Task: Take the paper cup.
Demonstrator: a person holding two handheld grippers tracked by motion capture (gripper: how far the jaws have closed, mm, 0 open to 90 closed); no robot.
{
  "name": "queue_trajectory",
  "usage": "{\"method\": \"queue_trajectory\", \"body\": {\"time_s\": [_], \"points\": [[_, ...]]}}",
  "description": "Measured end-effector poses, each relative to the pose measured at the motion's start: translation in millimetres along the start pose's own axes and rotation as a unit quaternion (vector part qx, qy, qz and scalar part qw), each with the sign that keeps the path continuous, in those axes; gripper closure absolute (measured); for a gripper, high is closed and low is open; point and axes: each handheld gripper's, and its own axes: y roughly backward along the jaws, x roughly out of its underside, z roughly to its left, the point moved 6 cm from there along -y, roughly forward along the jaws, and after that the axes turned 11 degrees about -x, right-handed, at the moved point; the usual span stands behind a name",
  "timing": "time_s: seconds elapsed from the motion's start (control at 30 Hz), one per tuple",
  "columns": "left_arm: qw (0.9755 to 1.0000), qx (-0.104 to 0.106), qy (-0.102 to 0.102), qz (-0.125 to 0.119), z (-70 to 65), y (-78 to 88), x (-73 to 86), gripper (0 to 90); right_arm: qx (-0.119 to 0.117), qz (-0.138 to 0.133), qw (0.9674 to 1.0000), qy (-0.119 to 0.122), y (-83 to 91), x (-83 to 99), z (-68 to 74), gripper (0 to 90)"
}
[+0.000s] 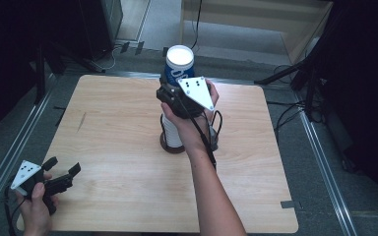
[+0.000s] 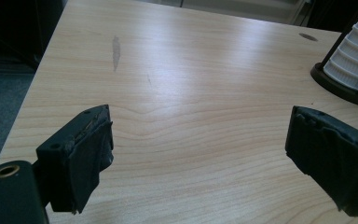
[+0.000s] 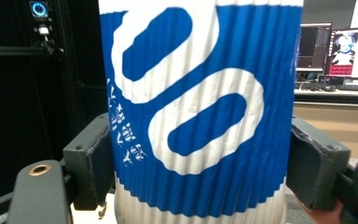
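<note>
Cup [image 1: 179, 64], blue-and-white ribbed paper type w/ white lid, is clamped by the right gripper [image 1: 177, 93] and held in the air above the cup stack in its dark holder [image 1: 171, 137], approx. mid-table. Largest item: wooden table [image 1: 128, 162], bare except for holder. In the right gripper view, both jaws press the cup's [image 3: 200, 112] corrugated sleeve on opposite sides, so grip looks secure. Judged status: pick of top cup done, cup clear of or just leaving stack; placement on table remains, dest. not evident. Left gripper [image 1: 61, 177] sits at near-left table corner, jaws wide apart w/ nothing between them, idle over bare wood; holder base [image 2: 340, 88] at its far right.
</note>
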Motion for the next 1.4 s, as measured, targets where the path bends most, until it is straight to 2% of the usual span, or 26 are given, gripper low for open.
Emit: {"method": "queue_trajectory", "body": {"time_s": [0.07,0.17,0.5,0.9,1.17,1.27,1.4], "points": [[1.0000,0.001,0.001,0.000,0.1,0.0,0.0,8.4,-0.005,0.004,1.0000,-0.004,0.8,-2.5,0.5,21.3],[1.0000,0.001,-0.001,0.000,-0.2,0.0,0.0,8.4,-0.004,0.017,0.9998,0.006,0.5,-3.7,1.9,21.5],[1.0000,0.001,-0.001,0.000,-0.2,-0.1,0.1,8.4,-0.011,-0.004,0.9999,0.007,3.4,-14.0,1.2,22.0],[1.0000,0.004,0.000,0.001,-0.3,-0.3,0.0,8.5,-0.004,-0.025,0.9996,0.011,9.8,-30.2,-5.5,22.5],[1.0000,0.004,-0.001,0.001,-0.4,-0.4,-0.1,8.8,0.006,-0.030,0.9995,0.010,16.4,-35.4,-14.2,22.6],[1.0000,0.005,0.001,0.001,-0.2,-0.3,-0.1,8.8,0.014,-0.032,0.9993,0.014,23.6,-36.0,-21.6,22.6],[1.0000,0.005,0.000,0.001,-0.2,-0.5,-0.1,8.8,0.024,-0.032,0.9992,0.007,32.4,-33.9,-31.3,22.6]]}}
